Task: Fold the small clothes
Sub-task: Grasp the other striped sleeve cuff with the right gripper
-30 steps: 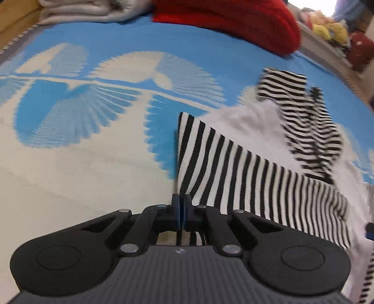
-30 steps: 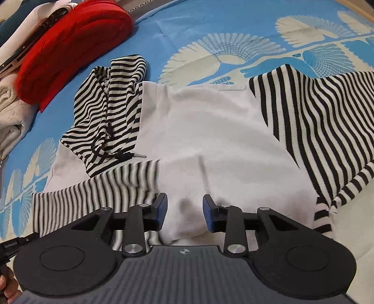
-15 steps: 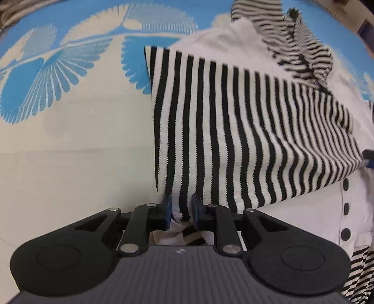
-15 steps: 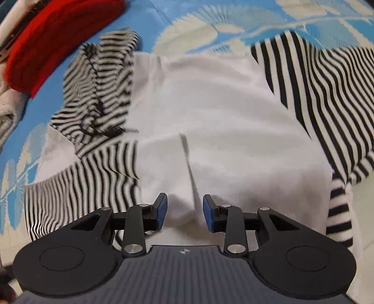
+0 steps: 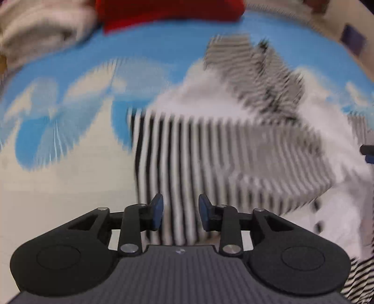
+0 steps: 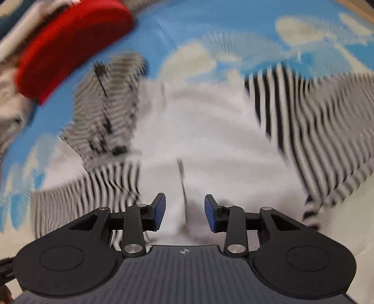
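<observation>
A small white hooded garment with black-and-white striped sleeves and hood lies on a blue and cream patterned sheet. In the left wrist view my left gripper (image 5: 180,214) is open and empty over the folded-in striped sleeve (image 5: 210,168); the striped hood (image 5: 252,70) lies beyond. In the right wrist view my right gripper (image 6: 184,214) is open and empty over the white body (image 6: 210,140), with one striped sleeve (image 6: 93,187) to its left and the other (image 6: 315,121) to its right. Both views are motion-blurred.
A red folded cloth (image 6: 67,49) lies at the far edge of the sheet, also in the left wrist view (image 5: 168,11). A beige cloth pile (image 5: 39,35) sits beside it. The sheet (image 5: 58,187) spreads to the left of the garment.
My left gripper has let go of the striped sleeve, opened wide and pulled back. The sleeve now lies folded over the white body. Both cameras are moving fast.
</observation>
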Available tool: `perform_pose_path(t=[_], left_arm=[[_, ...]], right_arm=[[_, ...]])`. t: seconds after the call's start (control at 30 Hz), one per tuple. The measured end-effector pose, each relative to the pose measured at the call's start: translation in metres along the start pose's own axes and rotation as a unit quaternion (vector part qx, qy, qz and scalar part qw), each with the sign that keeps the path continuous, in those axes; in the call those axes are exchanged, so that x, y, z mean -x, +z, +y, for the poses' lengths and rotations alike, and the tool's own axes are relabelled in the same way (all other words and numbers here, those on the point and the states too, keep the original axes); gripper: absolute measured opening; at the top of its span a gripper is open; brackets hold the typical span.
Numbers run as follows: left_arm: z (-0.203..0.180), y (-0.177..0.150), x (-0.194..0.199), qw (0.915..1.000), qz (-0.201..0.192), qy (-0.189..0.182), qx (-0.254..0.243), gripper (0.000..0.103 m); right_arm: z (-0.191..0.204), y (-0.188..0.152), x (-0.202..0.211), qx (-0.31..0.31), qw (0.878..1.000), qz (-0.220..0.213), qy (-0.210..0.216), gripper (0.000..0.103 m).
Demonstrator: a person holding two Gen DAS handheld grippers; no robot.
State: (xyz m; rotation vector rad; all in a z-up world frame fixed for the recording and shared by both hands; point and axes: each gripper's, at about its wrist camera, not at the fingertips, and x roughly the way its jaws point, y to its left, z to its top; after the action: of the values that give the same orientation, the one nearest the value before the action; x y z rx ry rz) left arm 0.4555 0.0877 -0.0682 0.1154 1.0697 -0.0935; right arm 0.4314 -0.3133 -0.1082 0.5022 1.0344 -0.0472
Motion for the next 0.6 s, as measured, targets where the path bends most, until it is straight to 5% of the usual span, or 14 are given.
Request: perform_pose_path(t=[0.27, 0.43, 0.6], left_arm=[[-0.073, 0.022, 0.066, 0.9881, -0.148, -0.035, -0.018, 0.040], [-0.119, 0.031, 0.061, 0.9864, -0.149, -0.060, -0.034, 0.040], [-0.139, 0.032, 0.047, 0.9875, -0.139, -0.045, -0.058, 0.040]], right_arm=[[-0.068, 0.029, 0.054, -0.028, 0.996, -0.081, -0.016, 0.045], [-0.136, 0.046, 0.074, -0.093, 0.989, -0.103, -0.043, 0.045], [-0.193, 0.059, 0.098, -0.128, 0.979, -0.140, -0.070, 0.045]])
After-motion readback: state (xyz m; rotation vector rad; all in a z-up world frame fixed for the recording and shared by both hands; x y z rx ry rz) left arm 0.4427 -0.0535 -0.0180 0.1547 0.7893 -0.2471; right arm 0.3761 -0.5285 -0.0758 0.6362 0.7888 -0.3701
